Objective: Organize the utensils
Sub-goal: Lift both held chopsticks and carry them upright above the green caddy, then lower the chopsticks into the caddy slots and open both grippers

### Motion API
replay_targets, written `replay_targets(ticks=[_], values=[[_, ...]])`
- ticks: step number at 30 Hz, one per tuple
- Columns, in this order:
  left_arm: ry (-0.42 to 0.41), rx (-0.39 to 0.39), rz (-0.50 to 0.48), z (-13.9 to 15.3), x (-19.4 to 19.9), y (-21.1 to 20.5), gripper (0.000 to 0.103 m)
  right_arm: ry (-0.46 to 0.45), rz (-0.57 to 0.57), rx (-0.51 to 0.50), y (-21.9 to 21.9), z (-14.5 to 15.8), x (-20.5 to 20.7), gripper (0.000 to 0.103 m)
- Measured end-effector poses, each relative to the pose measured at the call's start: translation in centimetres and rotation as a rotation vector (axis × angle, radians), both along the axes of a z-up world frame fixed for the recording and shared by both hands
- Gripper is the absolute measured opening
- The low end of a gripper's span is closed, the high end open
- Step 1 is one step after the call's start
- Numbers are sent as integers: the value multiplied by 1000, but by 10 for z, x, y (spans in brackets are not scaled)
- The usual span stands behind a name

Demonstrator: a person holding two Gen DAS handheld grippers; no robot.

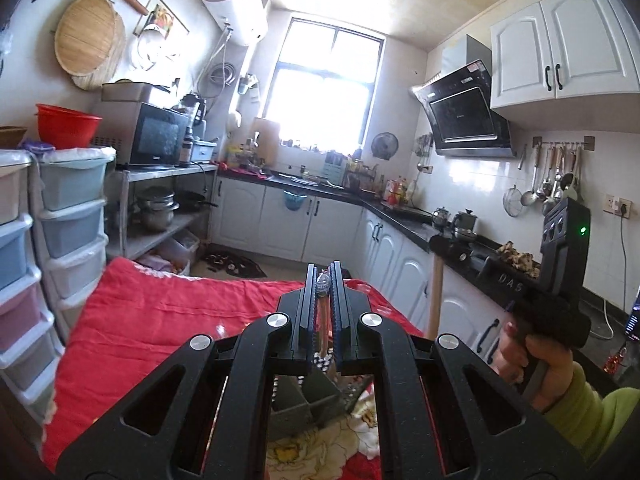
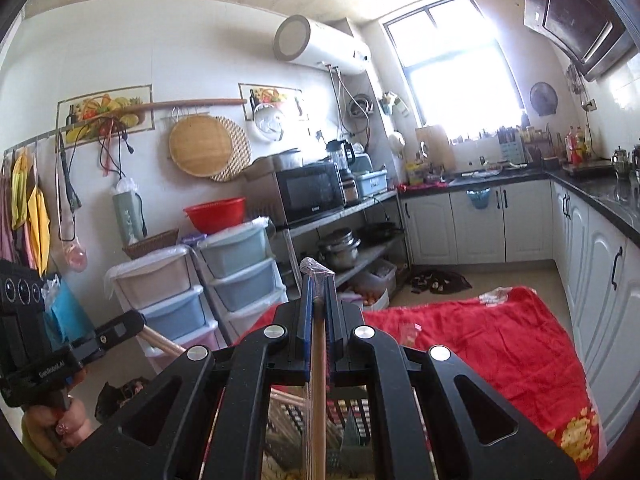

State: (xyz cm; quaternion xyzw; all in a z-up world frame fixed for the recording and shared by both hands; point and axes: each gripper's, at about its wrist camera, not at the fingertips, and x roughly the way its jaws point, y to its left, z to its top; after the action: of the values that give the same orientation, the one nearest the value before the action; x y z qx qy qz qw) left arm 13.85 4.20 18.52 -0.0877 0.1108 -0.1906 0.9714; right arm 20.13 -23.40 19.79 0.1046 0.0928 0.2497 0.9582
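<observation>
My left gripper (image 1: 323, 280) is shut on a wooden-handled utensil (image 1: 322, 322) with a crinkled plastic-wrapped tip; it stands upright between the fingers. Below it a grey divided utensil holder (image 1: 304, 404) rests on the red floral quilt (image 1: 160, 320). My right gripper (image 2: 317, 276) is shut on another long wooden-handled utensil (image 2: 318, 392) with a plastic-wrapped tip, held above a grey slotted basket (image 2: 352, 432). The right gripper also shows in the left wrist view (image 1: 438, 245), gripping its wooden handle (image 1: 435, 300). The left gripper shows in the right wrist view (image 2: 138, 320), gripping a wooden handle (image 2: 164, 344).
Pastel plastic drawer towers (image 1: 72, 220) stand left of the quilt. A metal shelf with a microwave (image 1: 154, 136) and pots (image 1: 156, 208) is behind. White cabinets with a dark countertop (image 1: 400, 212) run along the back and right. A rack of hanging ladles (image 1: 552, 180) is on the right wall.
</observation>
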Motion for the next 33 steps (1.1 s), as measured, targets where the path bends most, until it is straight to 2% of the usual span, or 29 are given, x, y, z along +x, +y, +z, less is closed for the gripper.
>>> replay_targets(ticks=[5,10,18,23,33], values=[[0,-7,37,3,3,12,3,-62,-14,10,2,17,5,6],[-1,-11,66,4,6,21,3,-162,-41,33,2,30,10,6],[13,2,89,-2,9,27,3,-278,-80,22,8,19,27,5],[28,2,96,-5,7,31,3,-269,-103,-7,16,-3,44,6],[82,4,52,-23,21,18,3,-189,-139,-28,28,-48,72,6]])
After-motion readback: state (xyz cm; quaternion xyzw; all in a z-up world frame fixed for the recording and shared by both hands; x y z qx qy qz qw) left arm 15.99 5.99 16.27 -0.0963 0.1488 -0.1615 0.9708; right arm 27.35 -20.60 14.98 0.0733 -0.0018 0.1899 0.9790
